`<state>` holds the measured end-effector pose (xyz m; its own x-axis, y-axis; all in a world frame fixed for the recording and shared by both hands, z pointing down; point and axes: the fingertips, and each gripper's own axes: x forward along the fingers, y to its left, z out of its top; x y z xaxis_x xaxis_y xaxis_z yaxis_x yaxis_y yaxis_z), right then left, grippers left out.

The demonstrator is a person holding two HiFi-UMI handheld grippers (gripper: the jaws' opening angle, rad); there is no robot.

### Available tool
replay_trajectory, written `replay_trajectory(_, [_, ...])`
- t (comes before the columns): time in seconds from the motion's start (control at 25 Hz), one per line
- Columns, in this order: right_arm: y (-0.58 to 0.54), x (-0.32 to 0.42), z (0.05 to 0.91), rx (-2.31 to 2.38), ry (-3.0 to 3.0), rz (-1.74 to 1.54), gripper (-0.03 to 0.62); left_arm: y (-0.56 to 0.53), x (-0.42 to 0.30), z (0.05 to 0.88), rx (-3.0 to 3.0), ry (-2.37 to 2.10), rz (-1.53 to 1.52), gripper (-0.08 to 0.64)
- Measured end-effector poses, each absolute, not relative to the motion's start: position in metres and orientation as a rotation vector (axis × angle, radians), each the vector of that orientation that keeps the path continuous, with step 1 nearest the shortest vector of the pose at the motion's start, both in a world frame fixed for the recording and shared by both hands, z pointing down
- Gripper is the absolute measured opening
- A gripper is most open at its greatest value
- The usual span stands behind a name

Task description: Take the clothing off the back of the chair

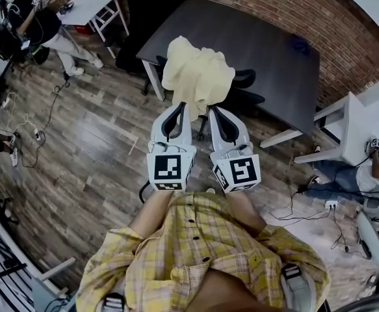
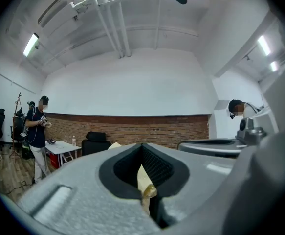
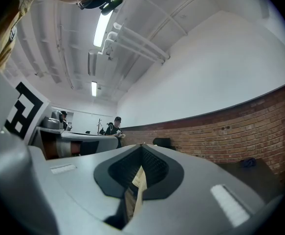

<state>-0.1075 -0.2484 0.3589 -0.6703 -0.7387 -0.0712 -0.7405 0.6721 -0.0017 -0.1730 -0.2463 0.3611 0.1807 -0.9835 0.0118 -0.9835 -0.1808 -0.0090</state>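
A pale yellow garment (image 1: 197, 74) hangs bunched in the air in the head view, over a black office chair (image 1: 244, 90) that it mostly hides. My left gripper (image 1: 181, 107) is shut on the garment's near edge, and my right gripper (image 1: 212, 111) is shut on it just beside. In the left gripper view a fold of yellow cloth (image 2: 145, 185) is pinched between the jaws. The right gripper view shows the same cloth (image 3: 136, 190) caught between its jaws. Both grippers point level, side by side.
A dark table (image 1: 254, 51) stands behind the chair, against a brick wall (image 1: 293, 5). A second black chair (image 1: 143, 12) sits at its far left. A white table (image 1: 91, 5) with a person (image 1: 39, 25) is at top left; a white desk (image 1: 365, 129) at right. Cables (image 1: 26, 125) lie on the wooden floor.
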Motion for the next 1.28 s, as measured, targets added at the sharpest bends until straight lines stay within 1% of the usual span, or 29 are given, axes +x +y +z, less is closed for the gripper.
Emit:
replay_trajectory(0.4, [-0.268, -0.110, 0.361, -1.331, 2.791, 0.050, -0.005, -0.300, -0.188, 0.346, 2.499, -1.883, 0.068, 0.001])
replay_trajectory(0.44, [-0.270, -0.110, 0.362, -1.336, 2.789, 0.053, -0.006, -0.305, -0.188, 0.346, 2.508, -1.873, 0.073, 0.016])
replay_trajectory(0.56, [-0.275, -0.111, 0.364, -1.354, 2.786, 0.060, -0.005, -0.316, -0.187, 0.347, 2.528, -1.846, 0.075, 0.022])
replay_trajectory(0.68, [-0.280, -0.112, 0.363, -1.365, 2.780, 0.069, -0.005, -0.326, -0.185, 0.348, 2.542, -1.816, 0.086, 0.047])
replay_trajectory(0.84, [-0.286, -0.110, 0.361, -1.381, 2.771, 0.069, -0.005, -0.340, -0.183, 0.350, 2.546, -1.764, 0.115, 0.106])
replay_trajectory(0.92, [-0.288, -0.110, 0.362, -1.391, 2.768, 0.066, -0.005, -0.347, -0.181, 0.352, 2.547, -1.724, 0.133, 0.149])
replay_trajectory(1.08, [-0.289, -0.109, 0.362, -1.403, 2.762, 0.071, -0.005, -0.358, -0.178, 0.358, 2.549, -1.663, 0.176, 0.258])
replay_trajectory(1.28, [-0.294, -0.103, 0.360, -1.424, 2.750, 0.077, -0.005, -0.373, -0.170, 0.363, 2.562, -1.628, 0.224, 0.342])
